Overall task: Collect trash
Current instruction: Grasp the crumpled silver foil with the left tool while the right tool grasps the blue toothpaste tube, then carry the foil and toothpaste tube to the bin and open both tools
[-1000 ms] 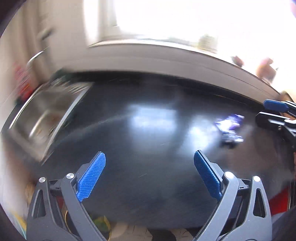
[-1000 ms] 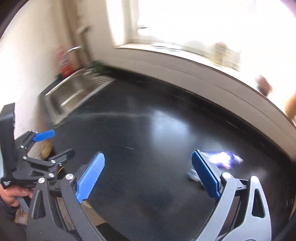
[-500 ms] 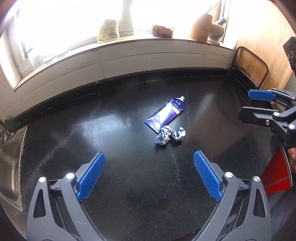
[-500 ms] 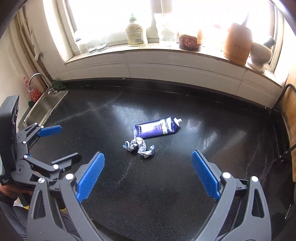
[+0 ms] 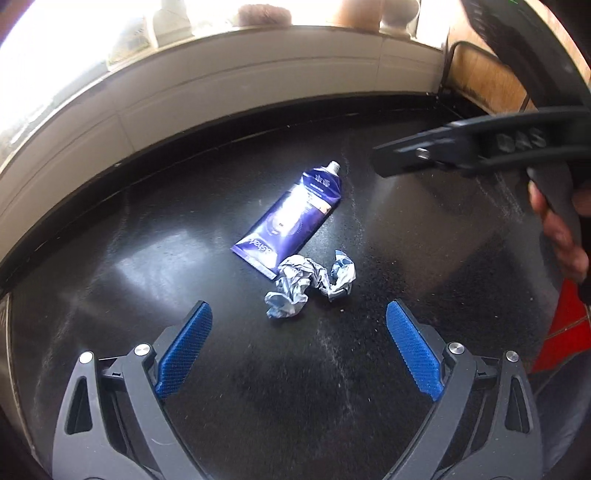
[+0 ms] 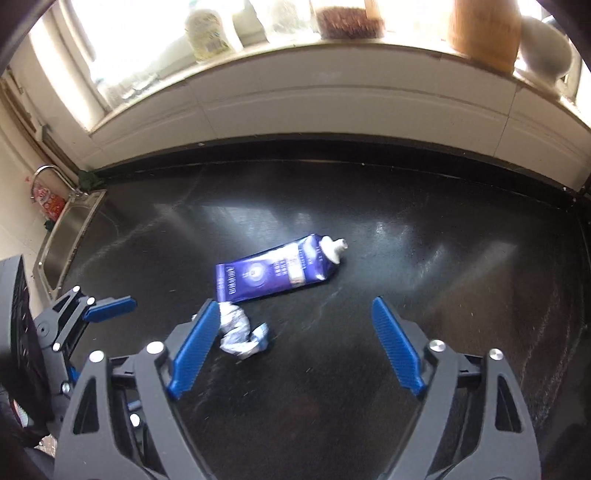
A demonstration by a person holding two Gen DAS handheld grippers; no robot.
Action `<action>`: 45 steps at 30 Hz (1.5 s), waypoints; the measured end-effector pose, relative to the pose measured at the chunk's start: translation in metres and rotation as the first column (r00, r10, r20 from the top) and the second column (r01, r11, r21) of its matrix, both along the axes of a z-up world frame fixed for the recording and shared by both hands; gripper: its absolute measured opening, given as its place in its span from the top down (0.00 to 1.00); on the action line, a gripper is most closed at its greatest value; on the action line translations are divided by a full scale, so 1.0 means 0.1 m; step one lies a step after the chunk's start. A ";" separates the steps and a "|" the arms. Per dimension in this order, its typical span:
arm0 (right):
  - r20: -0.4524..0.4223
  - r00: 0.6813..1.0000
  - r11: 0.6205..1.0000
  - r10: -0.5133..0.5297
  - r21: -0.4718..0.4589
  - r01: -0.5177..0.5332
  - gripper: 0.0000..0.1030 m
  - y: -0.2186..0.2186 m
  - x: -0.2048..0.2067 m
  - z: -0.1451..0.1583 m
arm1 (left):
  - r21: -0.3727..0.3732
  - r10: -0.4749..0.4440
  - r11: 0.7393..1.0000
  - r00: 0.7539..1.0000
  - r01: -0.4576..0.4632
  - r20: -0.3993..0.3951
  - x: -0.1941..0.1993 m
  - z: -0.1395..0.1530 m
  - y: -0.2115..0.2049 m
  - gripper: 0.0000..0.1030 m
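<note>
Crumpled silver-blue wrapper (image 5: pixel 308 286) lying flat on the black desk (image 5: pixel 147 266), touching the flat crimped end of the purple tube (image 5: pixel 291 218). Taken as landmark from here on. Same wrapper (image 6: pixel 242 334) in the right wrist view, partly hidden behind a blue pad.

Tube just behind the wrapper, lying on its side, uncapped white nozzle pointing away toward the window side; seen again as a purple tube (image 6: pixel 275 273) angled to the right.

Left gripper (image 5: pixel 297 354) hovering just in front of the wrapper, jaws spread wide, nothing between them, wrapper lying ahead of the gap and apart from both pads. Also visible from the other camera, left of the wrapper and near the sink side (image 6: pixel 109 308).

Right gripper (image 6: pixel 295 349) above and in front of the wrapper, jaws wide apart and empty, wrapper just beside the left pad; contact not clear. From the left wrist view, a blurred dark body to the right of the wrapper and higher up (image 5: pixel 461 151), gripped by a hand (image 5: pixel 561 229).

Steel sink (image 6: pixel 68 236) with tap well to the left of the wrapper. White tiled ledge (image 6: pixel 332 99) behind, bearing a bottle (image 6: pixel 207 33), a brown jar (image 6: pixel 349 20), a tan pot (image 6: pixel 484 31) and a white mortar (image 6: pixel 546 50). Red patch (image 5: pixel 565 336) off to the right, past the desk edge.
</note>
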State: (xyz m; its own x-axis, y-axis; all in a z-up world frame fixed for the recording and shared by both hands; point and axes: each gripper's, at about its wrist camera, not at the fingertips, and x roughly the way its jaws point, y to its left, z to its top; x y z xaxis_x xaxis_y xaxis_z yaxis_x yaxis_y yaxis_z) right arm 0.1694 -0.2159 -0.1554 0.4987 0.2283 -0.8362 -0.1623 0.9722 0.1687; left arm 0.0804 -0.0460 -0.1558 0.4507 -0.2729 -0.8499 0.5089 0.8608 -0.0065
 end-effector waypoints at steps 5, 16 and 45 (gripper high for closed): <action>-0.067 0.998 1.000 -0.002 -0.007 0.002 0.32 -0.09 0.45 -0.40 | 0.010 0.004 1.000 0.999 -0.003 -0.041 0.19 -0.28 -0.07 0.15; -0.106 0.991 0.995 0.087 0.052 -0.082 0.60 -0.05 0.87 -0.70 | -0.051 -0.004 0.999 0.988 -0.004 -0.156 0.44 -0.52 -0.25 0.51; 0.074 0.997 0.996 0.039 0.075 -0.044 0.72 -0.20 0.19 0.32 | -0.102 0.153 0.982 0.987 -0.157 -0.041 0.11 0.33 -0.01 0.72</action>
State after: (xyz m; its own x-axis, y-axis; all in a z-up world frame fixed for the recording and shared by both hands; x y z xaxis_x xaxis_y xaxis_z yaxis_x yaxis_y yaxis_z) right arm 0.1886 -0.2358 -0.1231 0.5459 0.3120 -0.7776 -0.2166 0.9491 0.2287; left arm 0.0911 -0.0468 -0.1231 0.4667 -0.2898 -0.8356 0.3672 0.9230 -0.1150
